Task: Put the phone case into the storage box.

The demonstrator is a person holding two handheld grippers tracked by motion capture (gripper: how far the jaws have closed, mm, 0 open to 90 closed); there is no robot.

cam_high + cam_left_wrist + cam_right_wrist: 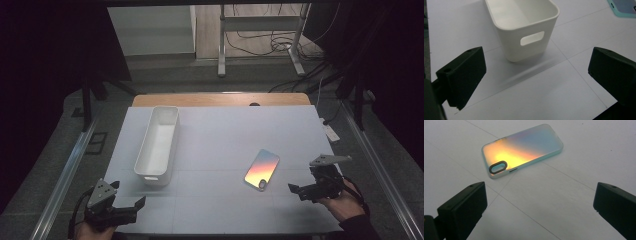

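**Phone case not yet grasped; bin empty**

While my right gripper [536, 210] hovers with jaws spread wide, the phone case [522, 149] lies flat just ahead of it, untouched. My left gripper [534, 82], equally wide, faces the empty white bin [524, 27] close in front. Pickup and placing remain, I judge. Bare table [220, 150] surrounds the case; its near edge lies just behind both tools.

The left gripper [131, 206] and the right gripper [296, 190] are both low and near the person — jaws wide apart.
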